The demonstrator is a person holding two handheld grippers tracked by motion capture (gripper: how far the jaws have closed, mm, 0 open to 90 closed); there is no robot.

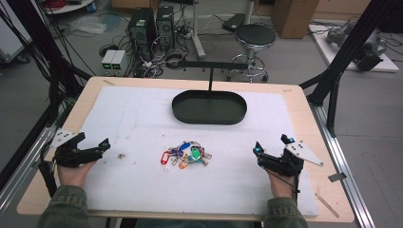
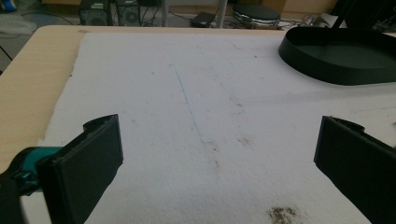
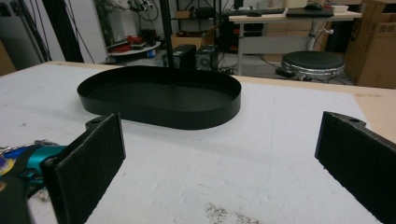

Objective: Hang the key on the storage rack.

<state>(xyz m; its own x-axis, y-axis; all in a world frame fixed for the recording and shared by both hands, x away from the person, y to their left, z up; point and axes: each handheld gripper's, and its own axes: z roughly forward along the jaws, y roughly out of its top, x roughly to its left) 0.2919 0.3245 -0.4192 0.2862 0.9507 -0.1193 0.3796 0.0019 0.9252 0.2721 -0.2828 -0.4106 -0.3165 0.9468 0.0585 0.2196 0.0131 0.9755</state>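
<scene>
We're seeing the bunch of keys lying on the surface, just in front of the black tray. Left tool and right tool are flanking the keys, both gaping wide, gripping nothing.

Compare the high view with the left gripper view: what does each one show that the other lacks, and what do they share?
High view alone: the pile of coloured key tags, the right gripper, and both of the person's hands and sleeves. Left gripper view alone: a close look between the left gripper and its wide-apart fingers, plus a faint blue line on the mat. Shared: the black oval tray, the white mat, the wooden table edge and the stool behind.
</scene>
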